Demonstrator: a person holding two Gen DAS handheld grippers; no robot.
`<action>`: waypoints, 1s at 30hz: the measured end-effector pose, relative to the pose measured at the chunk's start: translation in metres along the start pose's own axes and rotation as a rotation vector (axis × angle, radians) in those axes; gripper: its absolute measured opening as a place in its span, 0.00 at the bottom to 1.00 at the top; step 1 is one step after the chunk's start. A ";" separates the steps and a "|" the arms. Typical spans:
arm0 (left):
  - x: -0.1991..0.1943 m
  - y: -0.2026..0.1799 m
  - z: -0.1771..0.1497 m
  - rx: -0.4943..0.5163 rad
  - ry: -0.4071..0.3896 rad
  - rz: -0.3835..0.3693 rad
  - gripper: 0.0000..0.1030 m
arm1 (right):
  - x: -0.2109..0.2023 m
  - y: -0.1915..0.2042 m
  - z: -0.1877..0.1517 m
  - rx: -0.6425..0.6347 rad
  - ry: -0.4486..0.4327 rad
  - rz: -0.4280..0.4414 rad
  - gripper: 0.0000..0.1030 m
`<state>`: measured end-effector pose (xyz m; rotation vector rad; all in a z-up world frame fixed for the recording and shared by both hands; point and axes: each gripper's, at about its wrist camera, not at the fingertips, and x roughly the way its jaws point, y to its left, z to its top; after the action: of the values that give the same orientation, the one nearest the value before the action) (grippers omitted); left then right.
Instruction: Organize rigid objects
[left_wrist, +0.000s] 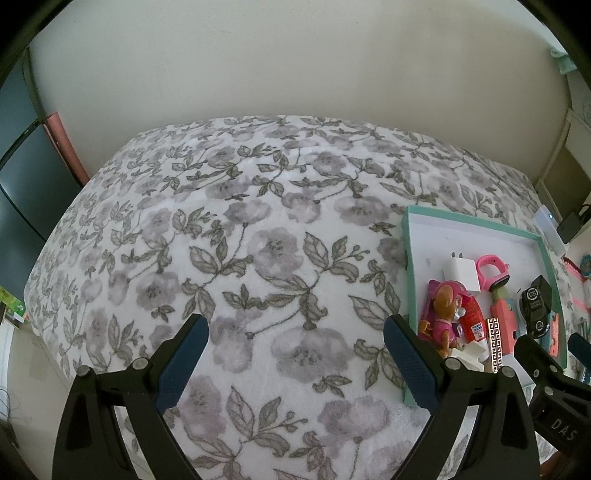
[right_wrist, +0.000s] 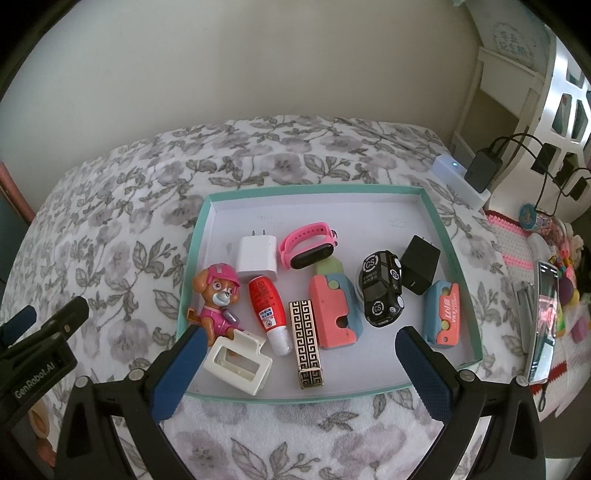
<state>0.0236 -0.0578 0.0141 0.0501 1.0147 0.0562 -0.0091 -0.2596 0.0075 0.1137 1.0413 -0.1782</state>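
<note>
All 10 small rigid items already sit inside the shallow teal-rimmed cardboard tray (right_wrist: 439, 221) on the floral bedspread (left_wrist: 221, 258); little looks left. The left gripper (left_wrist: 295, 350) and right gripper (right_wrist: 299, 354) gape, empty.

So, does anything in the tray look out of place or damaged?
Nothing looks damaged or spilled. The items lie loosely in the teal tray, unsorted: the red bottle and patterned case lie on their sides, and the black car sits aslant.
</note>
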 end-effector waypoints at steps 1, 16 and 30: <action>0.000 0.000 0.000 0.001 0.001 -0.001 0.93 | 0.000 0.000 0.000 0.000 0.001 -0.001 1.00; 0.002 0.001 0.000 0.006 0.012 -0.010 0.93 | 0.001 0.001 0.000 -0.017 0.007 0.001 1.00; 0.004 0.003 -0.001 0.009 0.029 -0.001 0.93 | 0.002 0.001 0.000 -0.022 0.010 0.002 1.00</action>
<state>0.0247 -0.0544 0.0106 0.0568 1.0443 0.0520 -0.0077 -0.2589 0.0061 0.0956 1.0526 -0.1646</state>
